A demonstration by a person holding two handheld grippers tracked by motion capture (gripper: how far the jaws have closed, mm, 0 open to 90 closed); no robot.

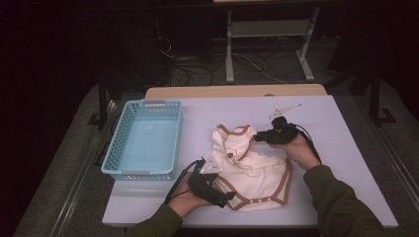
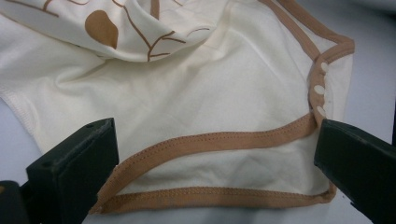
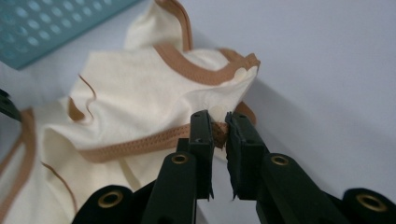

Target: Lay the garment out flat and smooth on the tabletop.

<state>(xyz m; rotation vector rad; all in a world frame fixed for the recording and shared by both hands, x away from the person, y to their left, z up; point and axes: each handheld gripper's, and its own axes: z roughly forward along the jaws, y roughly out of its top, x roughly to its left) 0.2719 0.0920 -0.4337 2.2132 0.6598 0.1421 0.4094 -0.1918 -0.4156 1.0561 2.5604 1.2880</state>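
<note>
Pinching brown trim, right claw (image 3: 218, 122) hides garment's (image 1: 252, 170) edge.

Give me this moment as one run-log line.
right gripper: shut on garment brown hem | left gripper: open, jaws astride garment's bottom hem | blue basket: left of garment

A cream cotton baby bodysuit with brown trim (image 1: 252, 170) is lying crumpled on the pale rectangular table (image 1: 346, 128), a little toward the near edge. A light blue perforated plastic basket (image 1: 144, 138) is sitting on the table to the garment's left, well apart from it. The left gripper (image 1: 225, 197) is resting at the garment's near left corner, its jaws standing wide on either side of the hem (image 2: 210, 140). The right gripper (image 1: 257, 138) is sitting at the garment's far right, jaws pinching its edge (image 3: 218, 130). Beyond the table, a metal stand (image 1: 269, 44) is standing on the floor.
</note>
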